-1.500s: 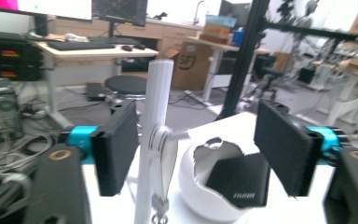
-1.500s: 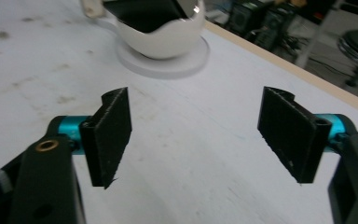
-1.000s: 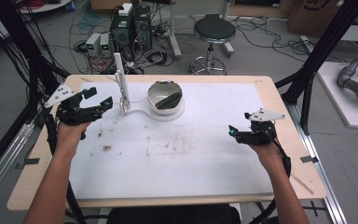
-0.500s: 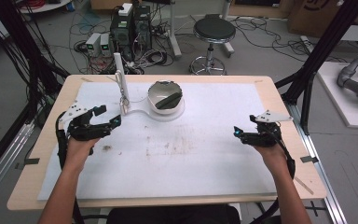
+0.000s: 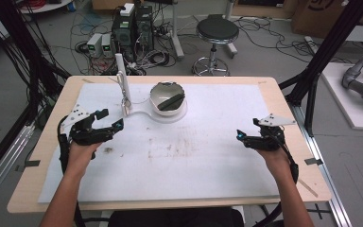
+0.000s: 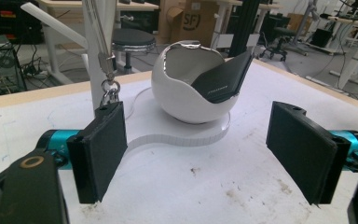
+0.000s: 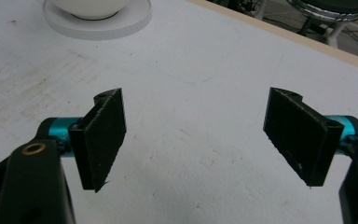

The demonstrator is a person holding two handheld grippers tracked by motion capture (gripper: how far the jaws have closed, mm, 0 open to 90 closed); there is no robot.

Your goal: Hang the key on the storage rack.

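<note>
A white egg-shaped bowl [image 5: 167,98] [image 6: 186,93] stands on a flat white base [image 6: 168,135] at the table's far middle, with a black slab [image 6: 221,77] leaning inside it. A white post [image 5: 122,84] [image 6: 98,46] rises from the base's left end, and a metal clasp [image 6: 108,88] hangs from it. My left gripper [image 5: 111,119] [image 6: 203,149] is open, empty and pointed at the bowl from the near left, short of the base. My right gripper [image 5: 247,128] [image 7: 200,135] is open over bare white sheet at the right, with nothing between its jaws.
A white sheet [image 5: 194,156] with scuff marks covers most of the wooden table [image 5: 283,109]. The bowl's base [image 7: 98,21] lies far off in the right gripper view. Behind the table are a stool [image 5: 216,33], computer boxes [image 5: 132,28] and cables on the floor.
My left gripper has moved right and toward the near side, and now faces the bowl. The right gripper has drifted slightly nearer. Both stay open.
</note>
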